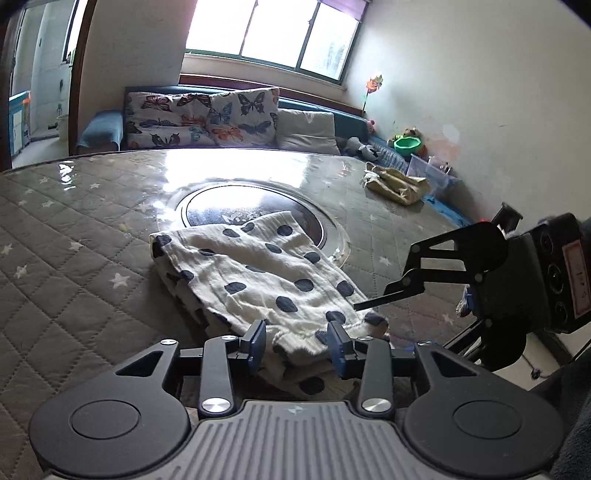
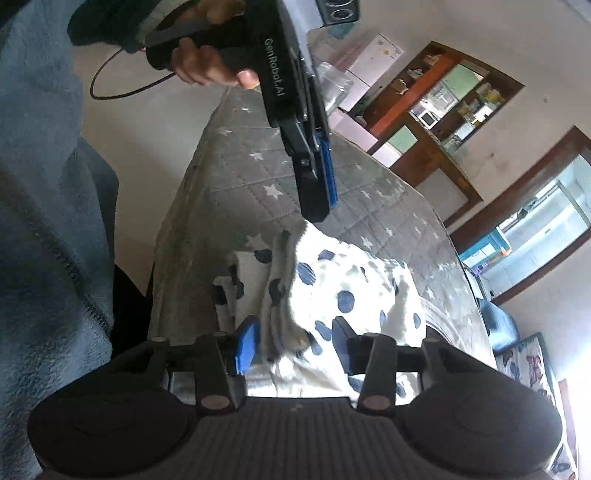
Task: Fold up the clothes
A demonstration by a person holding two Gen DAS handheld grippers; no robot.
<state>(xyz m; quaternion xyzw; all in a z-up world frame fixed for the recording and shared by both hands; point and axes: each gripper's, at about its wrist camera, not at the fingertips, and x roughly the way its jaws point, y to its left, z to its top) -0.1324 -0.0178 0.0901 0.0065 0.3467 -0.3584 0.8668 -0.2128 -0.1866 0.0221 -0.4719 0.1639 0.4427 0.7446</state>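
Centre of frame, on grey quilted star-pattern worktop (image 1: 74,236): white crinkled cloth with navy dots (image 1: 266,273), already doubled in layers, edges uneven. Left gripper (image 1: 297,341) spread, straddling near hem. Right gripper (image 2: 295,345) spread over cloth, pinching nothing. Folding partly done; whether more folds remain, cannot tell. Yellow crumpled garment (image 1: 397,181) lies unfolded, upper right.

A grey quilted table cover with white stars, and a furnished room behind it.

A grey quilted cover (image 1: 74,236) printed with white stars is spread over the table, and a round dark inset (image 1: 251,212) is seen at its middle under a glossy sheet. A crumpled yellow cloth (image 1: 397,181) is laid near the far right edge. Beyond the table, two butterfly-print cushions (image 1: 199,118) and a plain cushion (image 1: 308,129) are propped along a blue bench below a bright window (image 1: 273,31). A green bowl (image 1: 406,143) is set among toys by the wall. A wooden shelf unit (image 2: 443,96) is seen in the right wrist view.
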